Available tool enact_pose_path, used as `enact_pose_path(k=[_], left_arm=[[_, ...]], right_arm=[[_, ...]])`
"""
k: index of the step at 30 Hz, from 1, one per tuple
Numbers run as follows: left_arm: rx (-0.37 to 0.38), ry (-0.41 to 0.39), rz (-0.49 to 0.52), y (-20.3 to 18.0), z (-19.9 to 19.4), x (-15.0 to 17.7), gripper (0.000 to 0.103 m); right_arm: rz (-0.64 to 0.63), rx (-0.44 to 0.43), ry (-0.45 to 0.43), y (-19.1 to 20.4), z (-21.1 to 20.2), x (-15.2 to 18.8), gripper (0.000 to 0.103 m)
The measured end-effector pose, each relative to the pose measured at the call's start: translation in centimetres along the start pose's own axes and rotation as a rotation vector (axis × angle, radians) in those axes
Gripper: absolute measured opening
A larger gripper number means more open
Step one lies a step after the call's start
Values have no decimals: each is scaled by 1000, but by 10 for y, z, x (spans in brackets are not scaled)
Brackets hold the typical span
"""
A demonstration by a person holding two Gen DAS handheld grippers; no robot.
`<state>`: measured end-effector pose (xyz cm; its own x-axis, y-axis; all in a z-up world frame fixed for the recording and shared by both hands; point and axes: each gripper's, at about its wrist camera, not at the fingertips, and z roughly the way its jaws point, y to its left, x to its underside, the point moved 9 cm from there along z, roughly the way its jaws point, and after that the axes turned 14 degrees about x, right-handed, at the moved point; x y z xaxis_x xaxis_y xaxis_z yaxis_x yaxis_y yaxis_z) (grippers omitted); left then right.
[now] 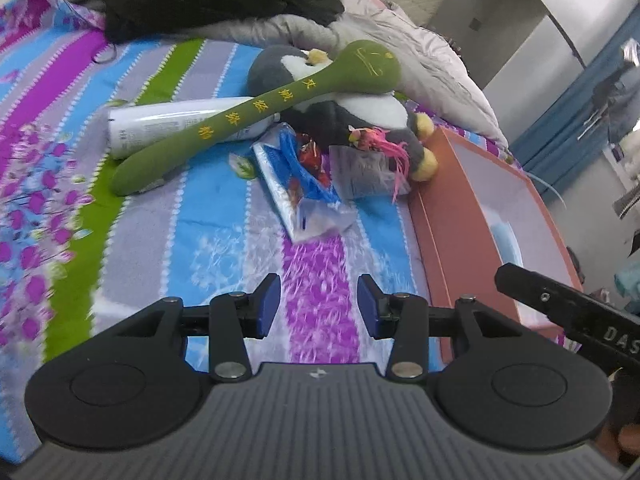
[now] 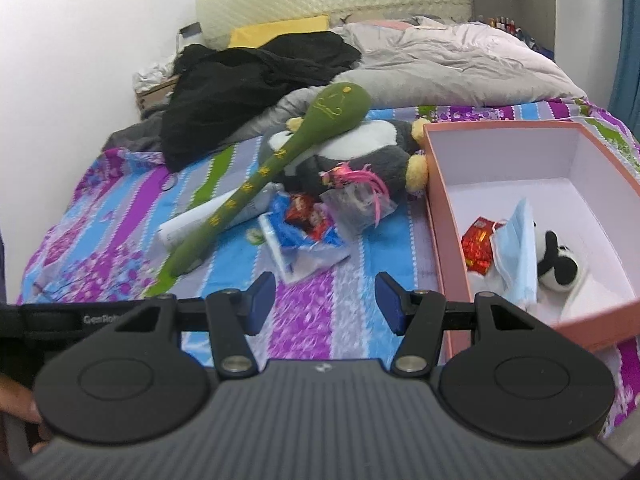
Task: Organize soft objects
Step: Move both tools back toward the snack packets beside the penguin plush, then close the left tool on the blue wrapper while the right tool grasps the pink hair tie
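Plush penguin [image 1: 352,108], grey and white fuzz, lying ahead of both grippers beside rigid pink box [image 2: 452,248]; long green stuffed club [image 1: 248,116] leaning across it; crinkly plastic bags [image 2: 304,236] lying nearer. Left gripper [image 1: 319,306] and right gripper [image 2: 325,302] hovering half-spread, gripping nothing.

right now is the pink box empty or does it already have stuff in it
Not empty. The open pink box already holds a blue face mask, a red packet and a small black-and-white plush.
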<state>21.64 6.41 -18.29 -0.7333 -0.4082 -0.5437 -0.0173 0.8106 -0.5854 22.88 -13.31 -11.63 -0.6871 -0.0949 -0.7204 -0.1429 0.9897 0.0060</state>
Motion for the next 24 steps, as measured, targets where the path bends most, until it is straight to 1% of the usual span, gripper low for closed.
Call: enact_pose_path(k=[7,12,13,16,20,24], left_arm=[[44,-5,-21,11,62,-39,48],[58,15,-47,21,109,-54,47],[58,16,-53,24,118,-57,47],[16,9,-63,34,137,-64,47],[43,2,-112,42,159,-71,47],[38,14,-126,46,175,-72,47]], right_arm=[[-30,12,10,-1,64,-30,57],[-36,39,13,-7,109,-49,55],[-39,47,19,-9,119,-53,55],[-57,51,18,-10,145,-65,54],[-49,26,37,-9,178,-73,51],[-39,-17,51,-3,199,-76,51]])
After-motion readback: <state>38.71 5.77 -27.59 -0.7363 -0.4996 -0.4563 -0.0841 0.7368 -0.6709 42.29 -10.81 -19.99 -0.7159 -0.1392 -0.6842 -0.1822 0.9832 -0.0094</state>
